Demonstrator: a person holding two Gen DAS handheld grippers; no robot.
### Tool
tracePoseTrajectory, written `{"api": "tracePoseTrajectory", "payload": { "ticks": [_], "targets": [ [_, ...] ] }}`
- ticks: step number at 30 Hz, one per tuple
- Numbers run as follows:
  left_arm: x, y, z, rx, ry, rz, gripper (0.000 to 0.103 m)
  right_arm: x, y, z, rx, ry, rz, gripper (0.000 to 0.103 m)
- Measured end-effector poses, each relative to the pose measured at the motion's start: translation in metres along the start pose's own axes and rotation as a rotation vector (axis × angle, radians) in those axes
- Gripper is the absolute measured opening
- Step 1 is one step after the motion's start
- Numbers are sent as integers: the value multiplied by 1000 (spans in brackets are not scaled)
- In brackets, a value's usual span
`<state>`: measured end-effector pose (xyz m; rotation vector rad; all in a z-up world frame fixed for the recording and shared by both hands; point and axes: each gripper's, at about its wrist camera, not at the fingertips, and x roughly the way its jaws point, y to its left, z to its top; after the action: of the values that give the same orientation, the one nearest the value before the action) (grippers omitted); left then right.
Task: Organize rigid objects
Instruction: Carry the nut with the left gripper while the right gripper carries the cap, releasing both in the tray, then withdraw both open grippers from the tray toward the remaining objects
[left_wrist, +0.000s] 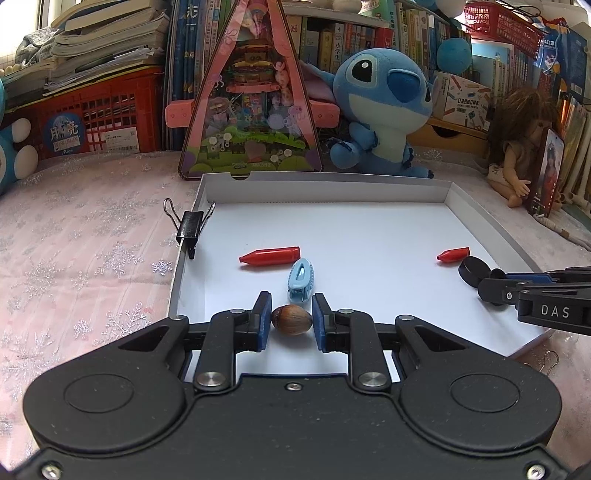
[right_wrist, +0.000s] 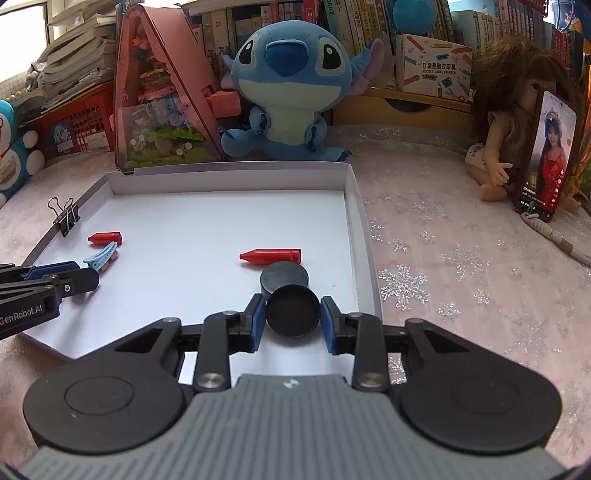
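A white shallow box lid (left_wrist: 369, 229) lies on the table. In the left wrist view my left gripper (left_wrist: 291, 321) is shut on a brown nut (left_wrist: 291, 320) low over the lid's near part. A light blue hair clip (left_wrist: 301, 280) and a red crayon cap (left_wrist: 271, 255) lie just beyond it. A second red cap (left_wrist: 453, 254) lies at the right. In the right wrist view my right gripper (right_wrist: 293, 314) is shut on a black round disc (right_wrist: 293, 312), tilted up, beside another black disc (right_wrist: 283, 277) lying flat. The red cap (right_wrist: 271, 256) lies behind them.
A black binder clip (left_wrist: 190, 225) is clipped on the lid's left wall. A Stitch plush (left_wrist: 384, 107), a pink triangular toy box (left_wrist: 251, 96), a red crate (left_wrist: 92, 118), a doll (right_wrist: 509, 147) and a phone (right_wrist: 546, 158) stand behind and to the right.
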<state>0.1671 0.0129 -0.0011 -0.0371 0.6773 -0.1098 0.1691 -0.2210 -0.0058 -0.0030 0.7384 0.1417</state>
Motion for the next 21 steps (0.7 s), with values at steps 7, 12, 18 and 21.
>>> {"api": "tracePoseTrajectory", "payload": {
  "ticks": [7,12,18,21],
  "targets": [
    [-2,0,1,0,-6,4,22,-3,0,0,-10,-5,8,40],
    [-11,0,3,-2,-29,6,39,-10,2,1,-19,-25,12,54],
    [-31,-2,4,16,-64,-17,52,-25,4,-1,-33,-63,35,62],
    [-43,-3,3,19,-81,-36,57,-35,5,-4,-45,-87,48,67]
  ]
}}
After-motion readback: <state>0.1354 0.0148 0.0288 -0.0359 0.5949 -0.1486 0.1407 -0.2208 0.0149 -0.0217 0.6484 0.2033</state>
